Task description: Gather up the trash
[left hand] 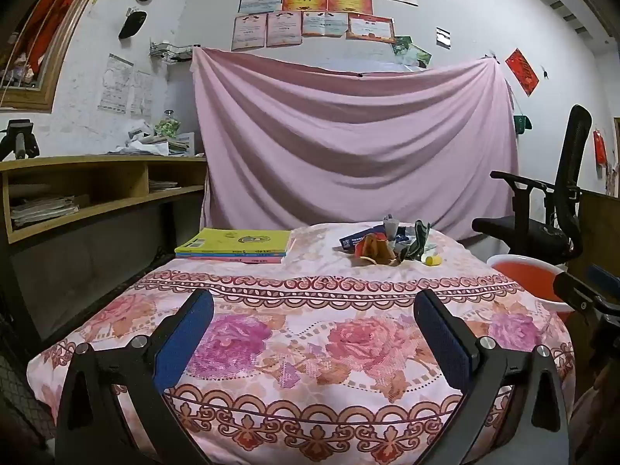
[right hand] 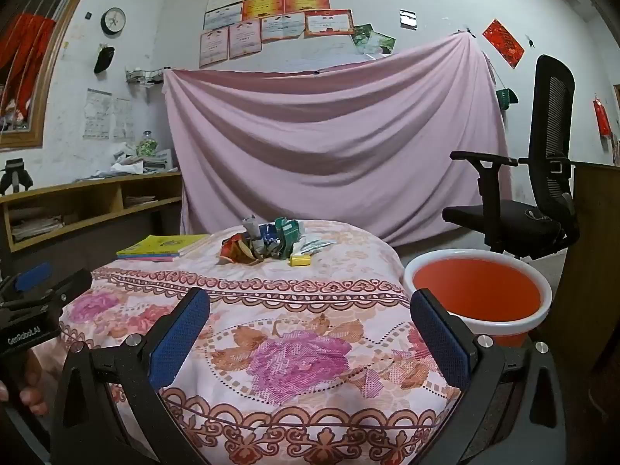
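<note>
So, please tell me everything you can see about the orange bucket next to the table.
The orange bucket is round, looks like plastic, and has a thick white rim and an orange inside. It stands upright and open to the right of the table with the floral cloth, lower than its top, in front of the black office chair. No trash shows inside it; the bottom is out of view. Neither gripper touches it. Whether it touches the cloth cannot be told.

Reading "GenRobot.AI" in white letters along the black body of the left gripper (right hand: pixel 37 290), showing at the near left edge of the right wrist view. Finding print on the certificates (right hand: pixel 286 11) on the far wall, the book covers (right hand: pixel 162 246) and the far trash wrappers (right hand: pixel 271 242), all too small and blurred for reading.
</note>
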### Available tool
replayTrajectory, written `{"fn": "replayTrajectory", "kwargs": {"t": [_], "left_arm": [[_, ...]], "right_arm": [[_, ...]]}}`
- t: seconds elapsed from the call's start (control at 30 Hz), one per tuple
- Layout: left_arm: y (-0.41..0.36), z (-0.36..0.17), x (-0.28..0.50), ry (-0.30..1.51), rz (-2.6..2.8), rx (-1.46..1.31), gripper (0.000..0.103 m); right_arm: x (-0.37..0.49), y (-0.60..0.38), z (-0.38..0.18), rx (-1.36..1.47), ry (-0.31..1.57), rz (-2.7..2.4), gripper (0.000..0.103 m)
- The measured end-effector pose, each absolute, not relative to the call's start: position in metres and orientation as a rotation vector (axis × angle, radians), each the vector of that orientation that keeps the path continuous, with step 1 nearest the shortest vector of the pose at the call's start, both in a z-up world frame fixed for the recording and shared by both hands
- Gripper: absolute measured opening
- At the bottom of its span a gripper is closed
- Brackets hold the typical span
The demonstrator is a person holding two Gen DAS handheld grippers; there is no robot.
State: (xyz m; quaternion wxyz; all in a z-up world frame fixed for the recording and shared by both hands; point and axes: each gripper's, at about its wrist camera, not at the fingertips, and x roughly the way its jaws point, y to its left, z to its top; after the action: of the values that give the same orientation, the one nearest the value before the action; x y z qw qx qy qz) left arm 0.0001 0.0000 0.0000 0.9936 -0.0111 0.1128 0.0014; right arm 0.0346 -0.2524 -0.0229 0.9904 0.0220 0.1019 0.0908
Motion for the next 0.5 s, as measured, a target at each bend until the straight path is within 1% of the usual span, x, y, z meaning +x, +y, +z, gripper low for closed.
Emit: {"fn": "replayTrajectory", "kwargs": {"t": [0.5], "left_arm": [[0.0066, 0.0026, -0.0008, 0.224, -0.002, -0.036, 0.101]], "right_arm": [[0.0354, -0.2526, -0.0233, 0.048, 0.208, 0.183, 0.103]]}}
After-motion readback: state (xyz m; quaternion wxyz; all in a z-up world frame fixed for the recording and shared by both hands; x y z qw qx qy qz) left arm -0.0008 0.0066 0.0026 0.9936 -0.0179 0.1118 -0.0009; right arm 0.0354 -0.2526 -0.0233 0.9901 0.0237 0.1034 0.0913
